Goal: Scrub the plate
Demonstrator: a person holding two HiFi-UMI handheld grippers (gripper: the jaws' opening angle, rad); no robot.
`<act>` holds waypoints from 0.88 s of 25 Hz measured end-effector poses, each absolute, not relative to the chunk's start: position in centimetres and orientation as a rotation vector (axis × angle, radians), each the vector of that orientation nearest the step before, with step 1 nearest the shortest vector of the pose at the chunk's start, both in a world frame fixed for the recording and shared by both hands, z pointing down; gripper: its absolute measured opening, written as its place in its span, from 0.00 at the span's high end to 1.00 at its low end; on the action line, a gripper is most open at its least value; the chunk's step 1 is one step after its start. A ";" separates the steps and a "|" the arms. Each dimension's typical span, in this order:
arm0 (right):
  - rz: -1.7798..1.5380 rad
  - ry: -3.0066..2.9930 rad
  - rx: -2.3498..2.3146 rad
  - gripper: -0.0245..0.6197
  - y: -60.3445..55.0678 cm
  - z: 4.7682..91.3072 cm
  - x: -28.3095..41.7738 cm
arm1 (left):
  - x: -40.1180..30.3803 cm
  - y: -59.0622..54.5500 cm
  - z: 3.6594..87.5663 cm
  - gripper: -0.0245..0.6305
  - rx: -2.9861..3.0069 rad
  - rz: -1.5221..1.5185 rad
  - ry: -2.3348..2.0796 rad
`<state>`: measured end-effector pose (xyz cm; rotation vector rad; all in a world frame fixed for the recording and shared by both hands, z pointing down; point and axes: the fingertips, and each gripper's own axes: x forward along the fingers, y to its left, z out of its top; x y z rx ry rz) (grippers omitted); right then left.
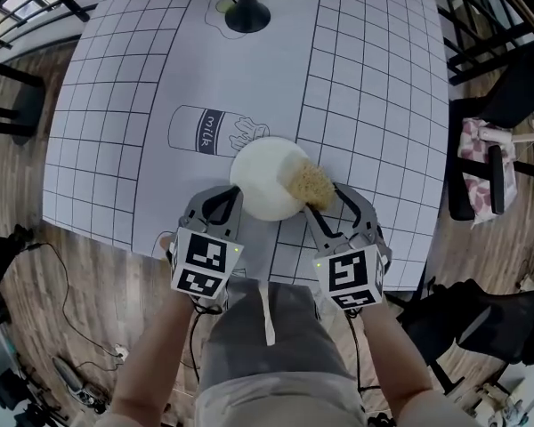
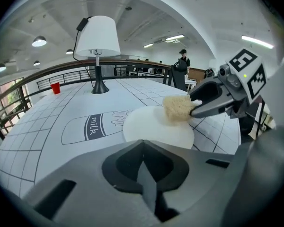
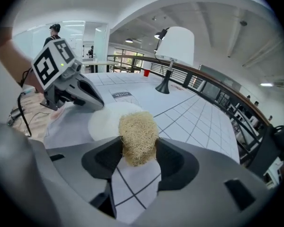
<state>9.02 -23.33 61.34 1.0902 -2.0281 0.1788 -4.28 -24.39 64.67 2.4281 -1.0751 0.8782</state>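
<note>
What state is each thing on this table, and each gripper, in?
Plate: lying flat on table.
Scrubber: clamped in right gripper, at plate's rim.
Right gripper: shut on scrubber.
Left gripper: shut, empty, at plate's near edge.
Lamp: upright.
Red cup: upright.

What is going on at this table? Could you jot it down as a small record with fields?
setting: white gridded table with a printed milk-carton drawing
plate: white, round, near the table's front edge
right gripper: shut on a tan fibrous scrub pad, held at the plate's right rim
left gripper: jaws together at the plate's near-left rim; any grip on it is unclear
far end: table lamp, red cup
</note>
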 end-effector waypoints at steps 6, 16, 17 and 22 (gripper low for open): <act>0.183 -2.045 1.283 0.61 -25.9 58.7 11.9 | -4.2 -24.6 63.1 0.94 2.437 0.888 -1.100; 0.106 -2.223 1.436 0.61 -25.9 47.1 10.5 | -5.2 -26.1 48.9 0.94 2.585 0.647 -1.326; 0.090 -2.237 1.444 0.61 -25.7 45.7 10.3 | -5.3 -26.1 47.3 0.94 2.608 0.628 -1.354; -0.012 -2.297 1.465 0.61 -24.8 38.4 9.3 | -6.2 -25.7 40.6 0.94 2.687 0.572 -1.475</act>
